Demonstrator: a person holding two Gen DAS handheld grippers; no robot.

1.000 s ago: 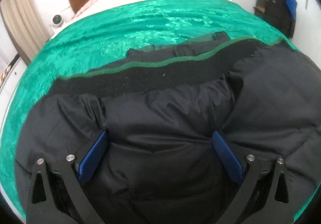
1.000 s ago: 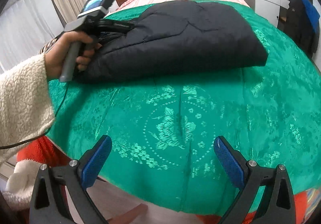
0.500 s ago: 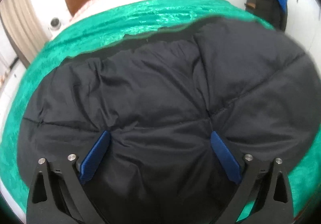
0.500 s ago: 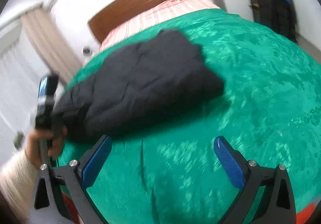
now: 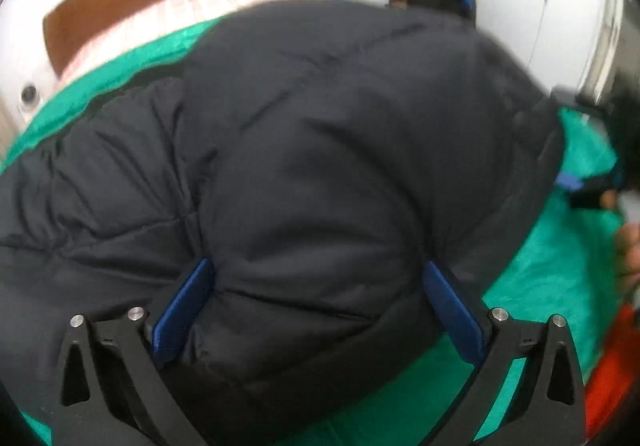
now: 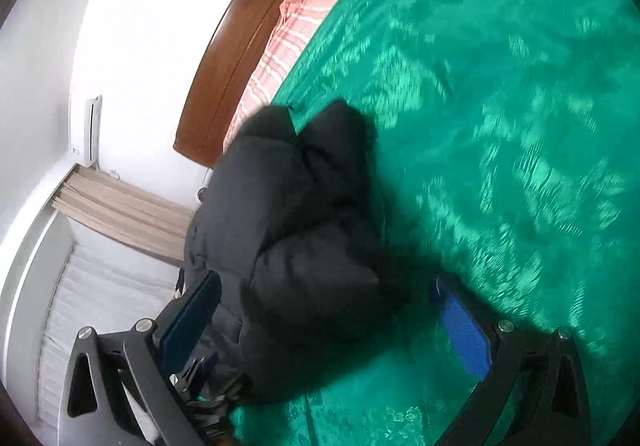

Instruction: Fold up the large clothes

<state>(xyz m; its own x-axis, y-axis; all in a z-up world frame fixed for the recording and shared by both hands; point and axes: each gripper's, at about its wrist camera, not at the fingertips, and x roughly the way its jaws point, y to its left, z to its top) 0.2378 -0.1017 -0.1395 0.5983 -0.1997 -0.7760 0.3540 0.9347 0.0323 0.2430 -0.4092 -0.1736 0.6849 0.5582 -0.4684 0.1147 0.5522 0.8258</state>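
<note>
Left wrist view shows the left tool (image 5: 316, 306) standing wide apart, its blue pads (image 5: 184, 310) pressed against either side of a bulging fold of the black padded jacket (image 5: 320, 150); it straddles the bulk rather than pinching it, so nothing is truly clamped. The jacket lies in a thick bundle on the green bedspread (image 5: 532, 306), near the bed's front edge. In the right wrist view the right tool (image 6: 324, 322) is rolled sideways and likewise spread wide, with the near end of the jacket (image 6: 296, 238) between its pads (image 6: 460, 326), though contact is hard to confirm through the blur. The step in hand looks like tidying or shifting the folded bundle with both tools. To do it well, I would judge that each tool should close on a full thickness of padding at a seam, not on the slippery outer shell alone, since puffy filling springs back and sheds a shallow grip. Both ends ought to move together and level, so the layers do not slide open, and the bundle should be kept well on the bedspread (image 6: 500, 126), away from the edge.
</note>
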